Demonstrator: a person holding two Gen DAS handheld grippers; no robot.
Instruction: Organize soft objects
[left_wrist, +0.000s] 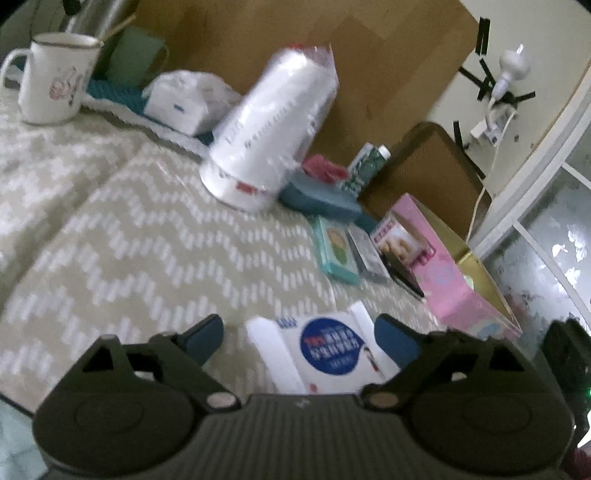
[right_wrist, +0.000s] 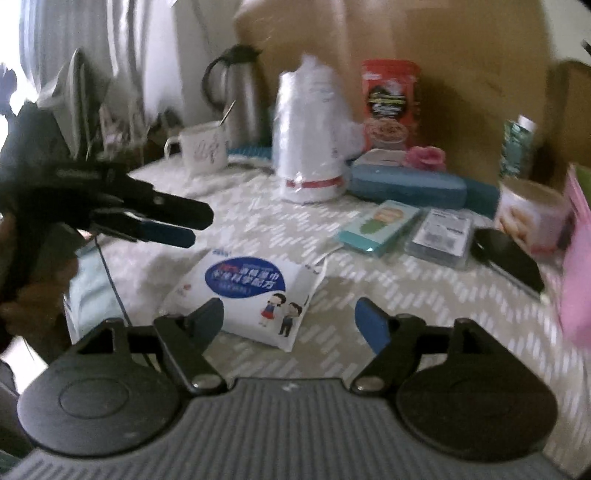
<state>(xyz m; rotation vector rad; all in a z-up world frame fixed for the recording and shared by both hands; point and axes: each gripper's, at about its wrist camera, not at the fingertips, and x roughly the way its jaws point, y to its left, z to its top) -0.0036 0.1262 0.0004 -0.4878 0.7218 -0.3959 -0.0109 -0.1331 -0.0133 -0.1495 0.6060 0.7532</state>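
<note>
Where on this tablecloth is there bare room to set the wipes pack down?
Bare chevron tablecloth stretches between the white enamel mug, the wrapped white cup stack and the white wet-wipes pack. It is crowded along the far edge: teal case, small card boxes, pink carton.

Left hand-held gripper (left_wrist: 297, 339): grey ribbed body near the camera, flanked by two round black housings with shallow circular recesses. Black angular linkage arms rise from silver pivot screws on each side and carry a triangular cut-out. Fingers (left_wrist: 207, 338) end in dark blue pads.

Right hand-held gripper (right_wrist: 291, 319): same build, with a grey ribbed centre, black discs, silver screws and brighter blue pads on the fingers (right_wrist: 371, 326). A small white mark sits at the body's far edge. Seen side-on from the right wrist view, the left unit is black with a thin dark cable hanging below it.
</note>
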